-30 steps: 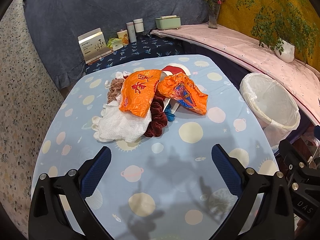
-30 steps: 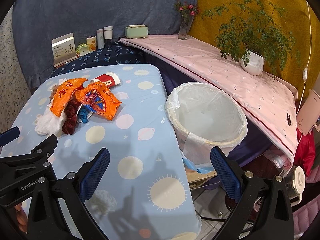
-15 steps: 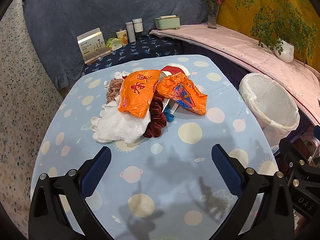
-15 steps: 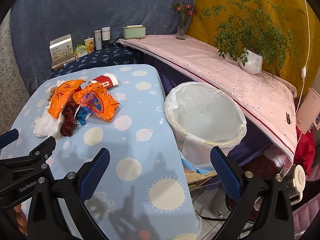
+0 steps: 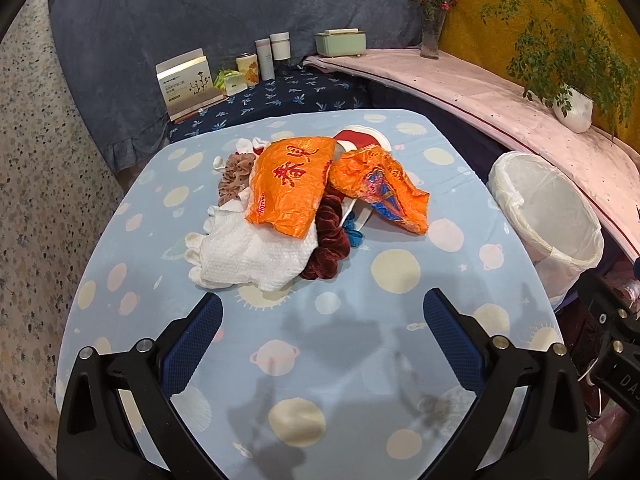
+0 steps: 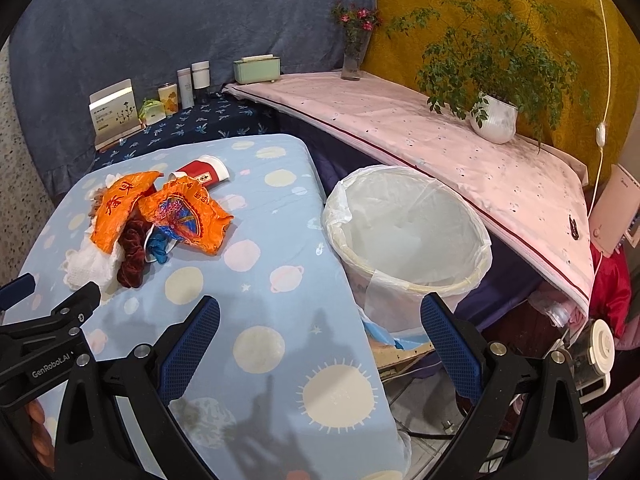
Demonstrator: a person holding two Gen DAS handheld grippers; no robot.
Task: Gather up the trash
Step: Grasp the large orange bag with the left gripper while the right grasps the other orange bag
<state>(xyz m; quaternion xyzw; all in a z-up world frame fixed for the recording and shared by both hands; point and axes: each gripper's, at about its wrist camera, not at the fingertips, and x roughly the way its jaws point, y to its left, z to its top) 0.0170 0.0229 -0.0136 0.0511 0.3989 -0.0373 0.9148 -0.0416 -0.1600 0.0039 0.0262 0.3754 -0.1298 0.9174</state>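
A heap of trash lies mid-table: two orange wrappers, a white tissue wad, a dark red scrunchie, a brown scrunchie, a blue scrap and a red paper cup. The heap also shows in the right wrist view. A white-lined trash bin stands off the table's right edge. My left gripper is open and empty, short of the heap. My right gripper is open and empty over the table's right edge, near the bin.
The table has a blue planet-print cloth. Behind it, a dark shelf holds a card box, jars and a green box. A pink ledge carries a vase and a potted plant.
Both grippers have drifted slightly; the heap sits a little closer to the left gripper's view. Nothing was taken hold of.
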